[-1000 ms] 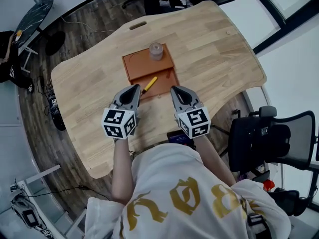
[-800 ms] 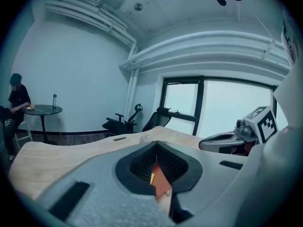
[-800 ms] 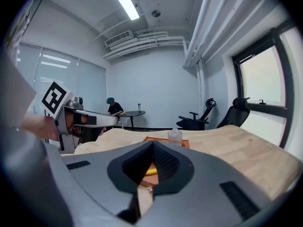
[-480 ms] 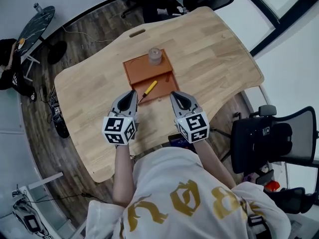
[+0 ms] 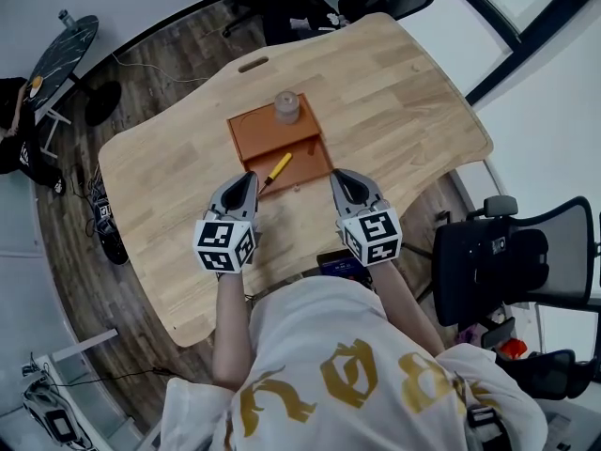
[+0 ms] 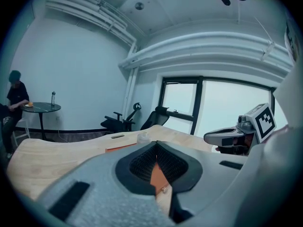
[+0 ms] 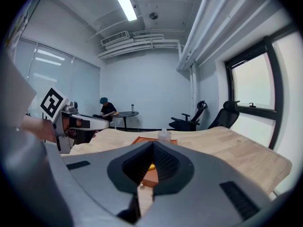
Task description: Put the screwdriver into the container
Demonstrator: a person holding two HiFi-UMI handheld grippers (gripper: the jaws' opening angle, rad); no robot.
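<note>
Your left gripper [image 5: 250, 177] and right gripper [image 5: 337, 176], both clenched empty, flank the near edge of the flat orange tray [image 5: 252, 132], which bears the yellow-handled screwdriver [image 5: 278, 168] and the clear round container [image 5: 286, 107].

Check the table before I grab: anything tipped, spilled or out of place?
Nothing stands out. The yellow-handled screwdriver lies diagonally on the orange-brown tray, the small clear container stands upright at its far end, nothing spilled. Left gripper and right gripper are shut and empty.
</note>
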